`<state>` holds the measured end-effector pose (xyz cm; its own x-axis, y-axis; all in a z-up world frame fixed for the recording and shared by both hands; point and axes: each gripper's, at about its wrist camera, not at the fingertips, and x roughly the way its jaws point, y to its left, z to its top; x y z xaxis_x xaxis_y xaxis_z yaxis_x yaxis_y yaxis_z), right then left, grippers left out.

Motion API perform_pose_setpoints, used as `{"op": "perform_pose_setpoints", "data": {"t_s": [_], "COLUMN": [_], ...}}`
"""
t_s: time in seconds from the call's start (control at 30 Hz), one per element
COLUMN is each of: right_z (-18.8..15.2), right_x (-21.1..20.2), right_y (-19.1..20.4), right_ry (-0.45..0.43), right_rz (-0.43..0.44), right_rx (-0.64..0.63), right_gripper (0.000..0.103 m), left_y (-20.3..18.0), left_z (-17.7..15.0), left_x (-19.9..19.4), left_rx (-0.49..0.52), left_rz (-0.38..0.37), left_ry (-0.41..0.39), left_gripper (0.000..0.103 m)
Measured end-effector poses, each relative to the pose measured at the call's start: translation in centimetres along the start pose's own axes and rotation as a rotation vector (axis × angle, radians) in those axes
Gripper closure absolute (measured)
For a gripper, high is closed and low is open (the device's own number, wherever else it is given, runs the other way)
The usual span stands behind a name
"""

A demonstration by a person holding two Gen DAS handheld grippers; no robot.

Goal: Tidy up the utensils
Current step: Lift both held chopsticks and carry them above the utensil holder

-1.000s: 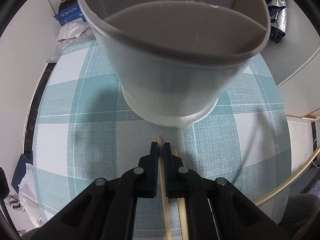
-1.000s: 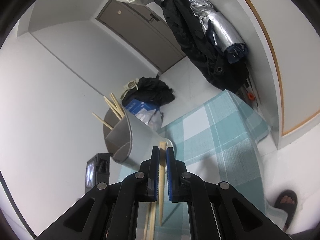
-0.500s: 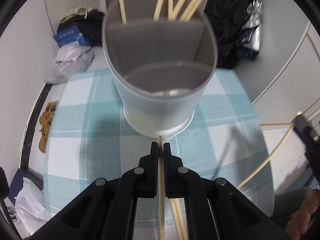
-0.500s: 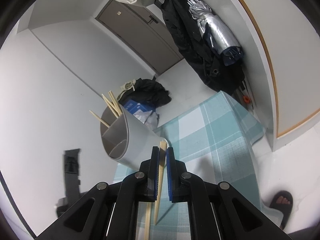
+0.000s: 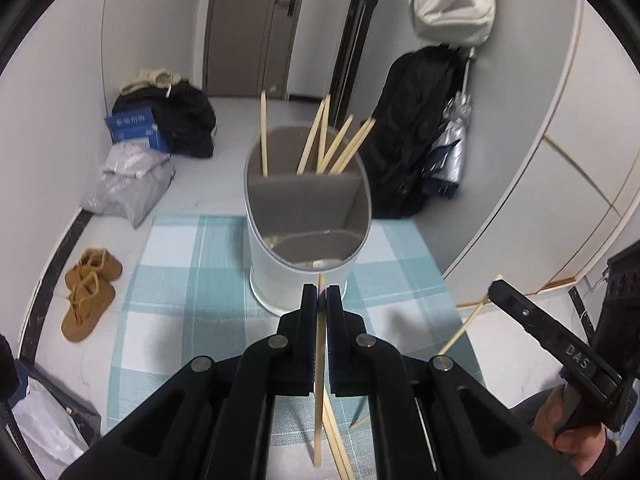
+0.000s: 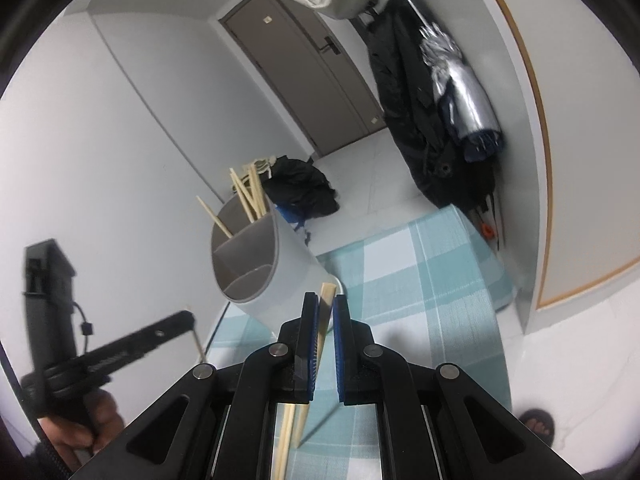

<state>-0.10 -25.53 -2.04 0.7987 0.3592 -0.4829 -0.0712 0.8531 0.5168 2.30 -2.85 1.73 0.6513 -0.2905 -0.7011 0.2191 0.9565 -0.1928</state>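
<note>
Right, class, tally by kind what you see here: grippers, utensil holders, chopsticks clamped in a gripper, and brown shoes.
Grippers: 2 (left gripper, right gripper)
Utensil holder: 1
Clamped chopsticks: 2
Brown shoes: 2
Total: 7

You see even, soft indoor light and faint shadows on the checked tablecloth (image 5: 168, 280). Fisheye bending curves walls; dark corners; the right wrist view blurs slightly.
</note>
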Motion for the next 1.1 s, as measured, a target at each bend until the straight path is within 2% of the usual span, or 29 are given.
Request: {"op": "perform_pose_setpoints", "data": {"t_s": [0.23, 0.53, 0.87, 1.1], "right_z": [-0.1, -0.6, 0.4, 1.6], "right_x": [-1.1, -1.2, -1.4, -1.6], "right_y": [3.1, 6.3, 7.9, 8.5], "right_ry": [-0.019, -0.019, -0.026, -0.036], "right_rz": [-0.021, -0.036, -0.03, -0.006], "right_rx": [-0.111, -0.212, -0.245, -0.224], "right_gripper": [0.097, 0.097, 0.097, 0.097], "left_y": [-0.3, -0.3, 0.0, -0.5], "left_z": [-0.4, -0.7, 0.1, 1.4], "left_x": [-1.9, -2.6, -3.7, -4.7], "left_rx": [-0.006, 0.02, 0.018, 0.029], "left_rz": [-0.025, -0.02, -0.034, -0.053], "left_ry": [-0.06, -0.06, -0.054, -0.067], "left_gripper": [0.103, 0.103, 0.103, 0.103]}}
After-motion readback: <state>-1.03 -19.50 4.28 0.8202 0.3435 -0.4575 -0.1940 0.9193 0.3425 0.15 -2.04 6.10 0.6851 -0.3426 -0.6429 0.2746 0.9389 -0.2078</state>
